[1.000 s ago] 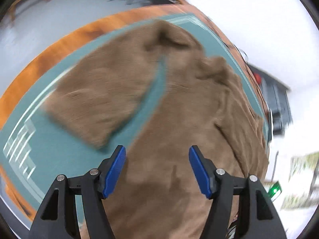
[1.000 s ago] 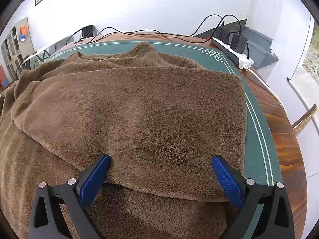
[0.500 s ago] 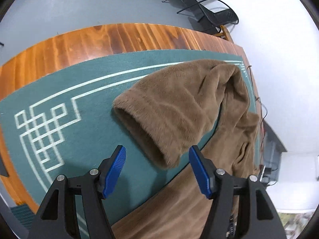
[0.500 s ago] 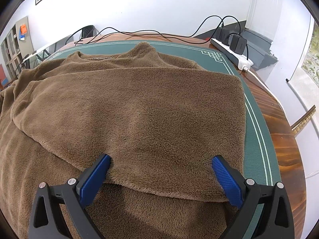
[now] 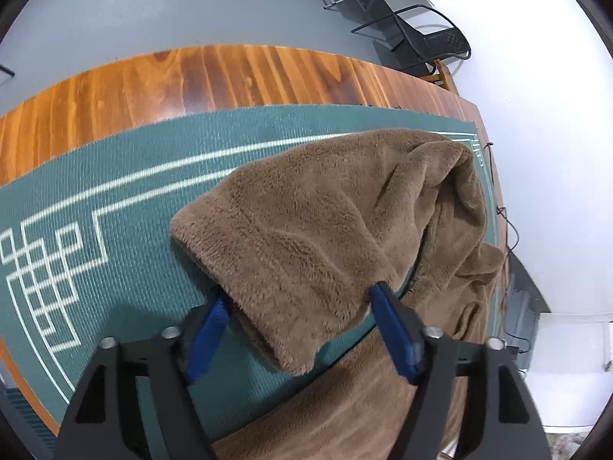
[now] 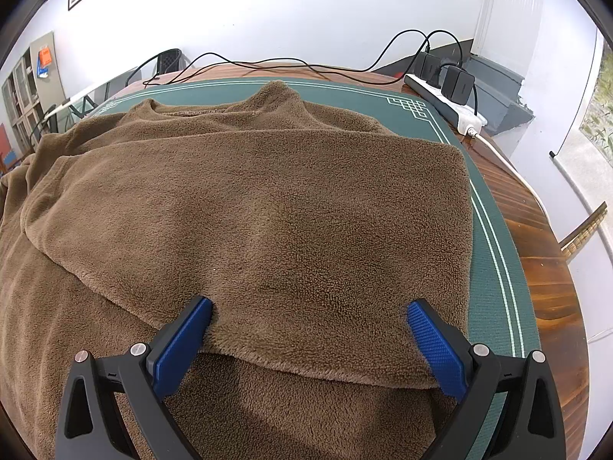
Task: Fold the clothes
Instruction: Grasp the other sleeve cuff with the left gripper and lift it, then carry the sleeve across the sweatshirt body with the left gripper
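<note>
A brown fleece sweater lies on a green mat. In the left wrist view its sleeve [image 5: 329, 230] stretches out over the mat [image 5: 115, 176], cuff end toward me. My left gripper [image 5: 302, 318] is open, its blue fingers on either side of the cuff end. In the right wrist view the sweater's body [image 6: 268, 211] has a folded-over panel on top. My right gripper [image 6: 310, 329] is open, fingers wide apart, resting over the panel's near edge.
The mat [image 6: 494, 268] lies on a wooden table [image 5: 230, 76]. A white power strip [image 6: 444, 103] with black plugs and cables sits at the far right table edge. Black chairs [image 5: 413, 34] stand beyond the table.
My left gripper has swung from above the sweater body to the sleeve and moved in on its cuff end. The right gripper has not moved.
</note>
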